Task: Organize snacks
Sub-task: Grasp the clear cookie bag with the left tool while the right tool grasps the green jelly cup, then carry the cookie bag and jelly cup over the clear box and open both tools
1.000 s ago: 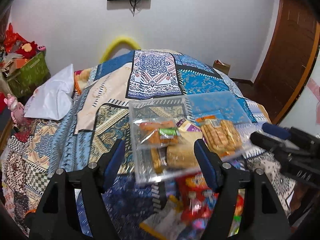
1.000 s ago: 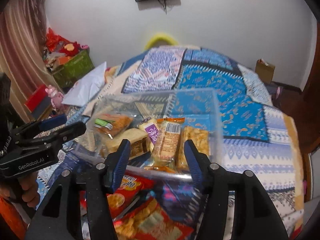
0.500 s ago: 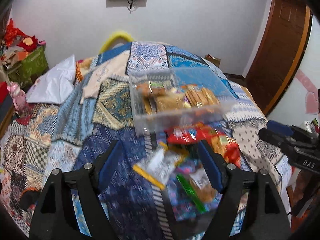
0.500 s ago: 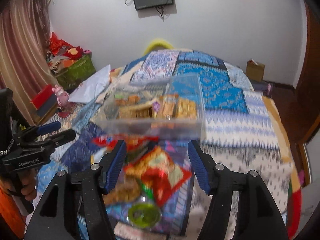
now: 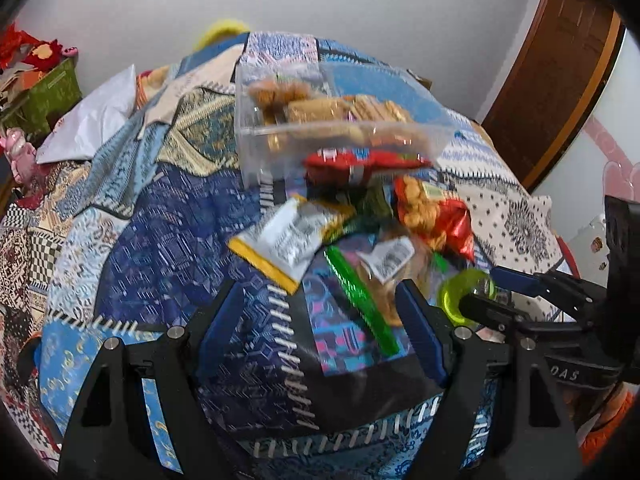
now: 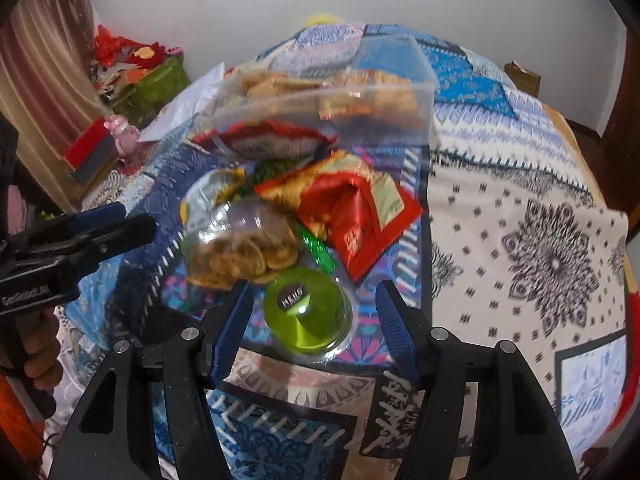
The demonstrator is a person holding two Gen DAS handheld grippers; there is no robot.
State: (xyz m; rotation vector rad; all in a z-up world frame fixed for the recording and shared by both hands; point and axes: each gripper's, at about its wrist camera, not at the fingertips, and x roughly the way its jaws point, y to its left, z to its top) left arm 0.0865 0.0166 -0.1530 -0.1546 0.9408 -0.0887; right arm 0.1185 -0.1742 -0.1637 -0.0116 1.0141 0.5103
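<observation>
A clear plastic box (image 5: 256,152) holding several biscuit packs sits on the patterned bedspread; it also shows in the right wrist view (image 6: 416,100). In front of it lies a loose pile: a red chip bag (image 6: 360,216), a clear bag of round crackers (image 6: 240,248), a white and yellow packet (image 5: 288,240), a green-edged pack (image 5: 360,296). A green-lidded jar (image 6: 308,312) lies just ahead of my right gripper (image 6: 316,300), between its open fingers. My left gripper (image 5: 320,304) is open and empty above the bedspread, near the pile's near edge.
A white pillow (image 5: 92,120) and a green basket (image 5: 44,96) lie at the far left. A wooden door (image 5: 552,68) stands at the right. The bed's right edge (image 6: 624,240) drops off beside the pile.
Both grippers have pulled back from the clear box and lowered toward the loose snacks. The green-lidded jar has come between the right gripper's fingers.
</observation>
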